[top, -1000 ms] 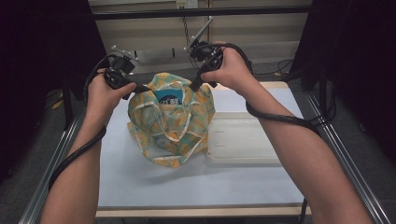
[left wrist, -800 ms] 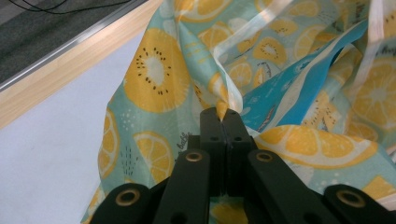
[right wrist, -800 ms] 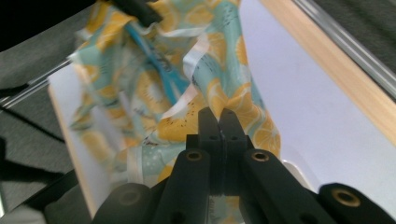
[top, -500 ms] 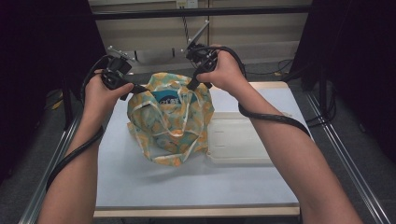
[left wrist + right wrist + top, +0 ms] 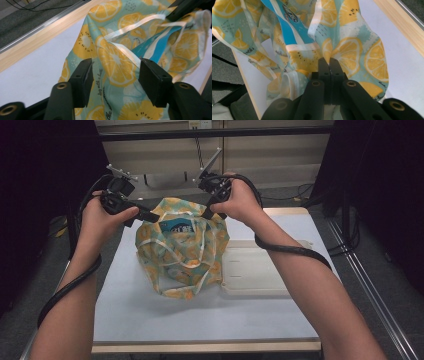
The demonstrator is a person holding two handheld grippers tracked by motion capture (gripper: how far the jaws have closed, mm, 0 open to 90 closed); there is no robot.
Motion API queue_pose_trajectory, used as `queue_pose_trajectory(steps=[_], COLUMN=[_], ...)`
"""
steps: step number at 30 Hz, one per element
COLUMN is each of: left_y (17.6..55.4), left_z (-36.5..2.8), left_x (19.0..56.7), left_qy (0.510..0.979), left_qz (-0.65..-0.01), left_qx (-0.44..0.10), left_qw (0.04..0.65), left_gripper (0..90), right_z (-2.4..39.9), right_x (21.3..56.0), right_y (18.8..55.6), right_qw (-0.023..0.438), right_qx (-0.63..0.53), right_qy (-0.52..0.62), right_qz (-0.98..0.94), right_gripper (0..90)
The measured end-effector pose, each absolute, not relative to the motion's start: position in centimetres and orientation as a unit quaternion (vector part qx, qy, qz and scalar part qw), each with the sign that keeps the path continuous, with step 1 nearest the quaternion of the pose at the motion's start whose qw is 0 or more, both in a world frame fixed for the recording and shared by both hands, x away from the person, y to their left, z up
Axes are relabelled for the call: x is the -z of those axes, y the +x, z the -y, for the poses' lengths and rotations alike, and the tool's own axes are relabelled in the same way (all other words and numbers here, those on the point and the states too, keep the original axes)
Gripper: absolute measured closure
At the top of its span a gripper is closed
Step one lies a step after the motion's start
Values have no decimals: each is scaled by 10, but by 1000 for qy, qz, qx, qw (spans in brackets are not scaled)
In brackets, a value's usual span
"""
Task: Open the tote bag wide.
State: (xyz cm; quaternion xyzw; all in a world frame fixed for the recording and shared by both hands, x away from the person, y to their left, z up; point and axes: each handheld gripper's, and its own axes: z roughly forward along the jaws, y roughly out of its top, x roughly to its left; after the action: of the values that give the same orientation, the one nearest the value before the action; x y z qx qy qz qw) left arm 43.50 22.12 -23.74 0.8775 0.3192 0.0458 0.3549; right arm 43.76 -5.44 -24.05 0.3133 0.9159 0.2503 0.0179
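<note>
The lemon-print cloth bag (image 5: 181, 247) sits slumped on the white sheet of the desk (image 5: 150, 320), toward the far side, just left of a pale tray (image 5: 255, 270). Both grippers are up at its far rim, one at each top corner, and that spacing looks deliberate: hold the mouth by two points and it stays spread instead of collapsing.

Over on the right gripper (image 5: 328, 63), the fingers are pressed flat together with a fold of the printed cloth pinched between them, so that corner is held up and firm. That grip is likely the anchor for whatever comes next.

The left gripper (image 5: 115, 75) tells a different story: its fingers have just been opening and now stand about half apart, with the bag's fabric and a white strap bulging between them but neither pad pressing on it. So that corner lies free, sagging under its own weight.

Inside the mouth a blue packet (image 5: 175, 226) peeks out, sitting upright against the cloth. My read: the left side is letting go or re-gripping while the right keeps the bag from folding over its contents.
</note>
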Motion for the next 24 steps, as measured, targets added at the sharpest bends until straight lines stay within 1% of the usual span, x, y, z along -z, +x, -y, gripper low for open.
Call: queue_pose_trajectory(steps=[3, 5, 7, 12, 14, 20, 24], left_y=[433, 431, 430, 428, 427, 426, 424], left_z=[-222, -222, -222, -218, -217, -217, -216], left_x=[234, 233, 231, 228, 227, 227, 231], left_qy=[879, 877, 879, 885, 888, 888, 898], left_qz=[-316, -316, -313, -302, -298, -296, -277], left_qx=[-47, -45, -45, -48, -45, -45, -42], left_qw=[355, 359, 356, 350, 346, 349, 340], left_gripper=[385, 373, 343, 336, 346, 347, 353], right_z=[54, 54, 54, 55, 55, 57, 58], right_x=[242, 242, 242, 242, 242, 243, 243], right_y=[438, 438, 438, 438, 438, 438, 438], right_qw=[17, 17, 16, 18, 18, 17, 15], right_qx=[-250, -250, -250, -249, -249, -247, -248], right_qy=[314, 314, 313, 312, 314, 315, 317], right_qz=[-916, -916, -916, -917, -916, -916, -915], right_gripper=[900, 900, 900, 900, 900, 900, 900])
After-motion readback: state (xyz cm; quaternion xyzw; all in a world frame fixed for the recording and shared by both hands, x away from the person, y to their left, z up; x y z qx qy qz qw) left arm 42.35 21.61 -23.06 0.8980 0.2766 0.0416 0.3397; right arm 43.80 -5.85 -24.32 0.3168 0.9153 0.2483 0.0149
